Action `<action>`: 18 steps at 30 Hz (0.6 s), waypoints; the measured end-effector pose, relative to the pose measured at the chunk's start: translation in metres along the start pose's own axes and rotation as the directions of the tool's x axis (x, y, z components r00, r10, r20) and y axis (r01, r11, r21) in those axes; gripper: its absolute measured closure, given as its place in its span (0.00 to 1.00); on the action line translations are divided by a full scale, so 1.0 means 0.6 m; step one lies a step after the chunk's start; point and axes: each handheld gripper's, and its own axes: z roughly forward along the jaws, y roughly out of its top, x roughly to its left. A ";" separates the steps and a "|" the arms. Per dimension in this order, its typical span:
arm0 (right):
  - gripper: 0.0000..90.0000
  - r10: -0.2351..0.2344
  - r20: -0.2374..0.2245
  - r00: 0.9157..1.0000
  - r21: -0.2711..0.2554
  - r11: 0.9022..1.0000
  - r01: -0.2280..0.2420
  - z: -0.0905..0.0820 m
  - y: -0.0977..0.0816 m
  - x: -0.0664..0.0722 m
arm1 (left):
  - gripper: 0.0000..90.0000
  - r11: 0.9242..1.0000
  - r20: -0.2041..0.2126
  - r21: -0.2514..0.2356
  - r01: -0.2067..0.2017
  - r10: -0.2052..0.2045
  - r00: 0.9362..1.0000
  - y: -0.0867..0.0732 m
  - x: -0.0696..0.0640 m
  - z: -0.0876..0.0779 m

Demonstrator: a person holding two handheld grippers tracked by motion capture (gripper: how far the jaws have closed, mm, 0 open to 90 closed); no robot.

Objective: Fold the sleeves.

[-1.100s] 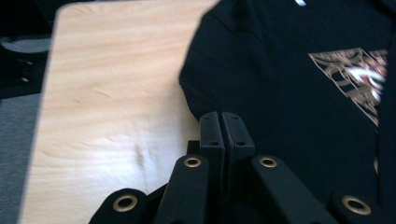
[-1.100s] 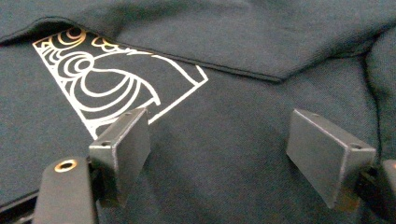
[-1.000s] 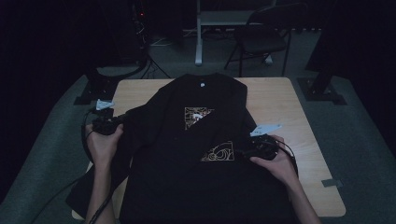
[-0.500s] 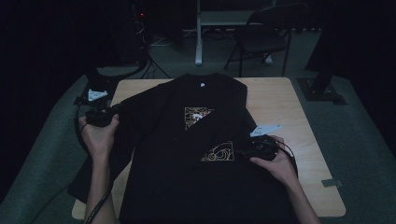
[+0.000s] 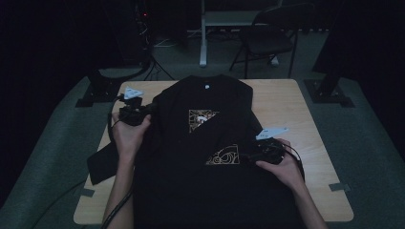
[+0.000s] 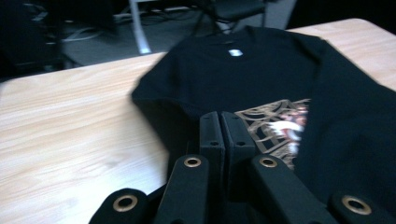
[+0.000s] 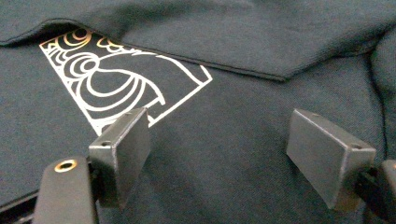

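High view: we're mid-fold on the black T-shirt (image 5: 210, 157). It lies across the middle of the table (image 5: 305, 119), collar toward the far edge. One side is already folded over on a diagonal, covering part of the gold print (image 5: 203, 119). A sleeve or flap hangs off the table's left edge. The left gripper (image 5: 143, 110) sits at the shirt's left side near the far-left corner; the right gripper (image 5: 248, 157) rests on the cloth toward the right edge.

Left gripper view: jaws closed flat against each other over the shirt (image 6: 261, 79). We can't tell if any fabric is pinched between them.

Right gripper view: jaws spread wide, nothing between them, low over the cloth beside the lower print (image 7: 121, 88).

Our read: first side fold done; left side, hanging flap and lengthwise fold remain.
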 end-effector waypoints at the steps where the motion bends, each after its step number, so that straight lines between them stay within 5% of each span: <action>1: 0.24 0.001 -0.001 1.000 0.000 1.000 -0.001 0.000 0.000 0.000 | 0.99 1.000 0.011 0.006 -0.007 0.007 1.000 0.001 -0.008 0.008; 10: 0.24 0.009 -0.013 1.000 -0.002 1.000 -0.009 -0.001 -0.001 -0.002 | 0.99 0.998 0.094 0.046 -0.046 0.041 0.995 0.004 -0.063 0.070; 18: 0.24 -0.001 0.000 1.000 0.003 1.000 0.001 0.000 0.000 0.002 | 0.99 0.989 0.178 0.139 -0.057 0.032 0.983 -0.009 -0.101 0.161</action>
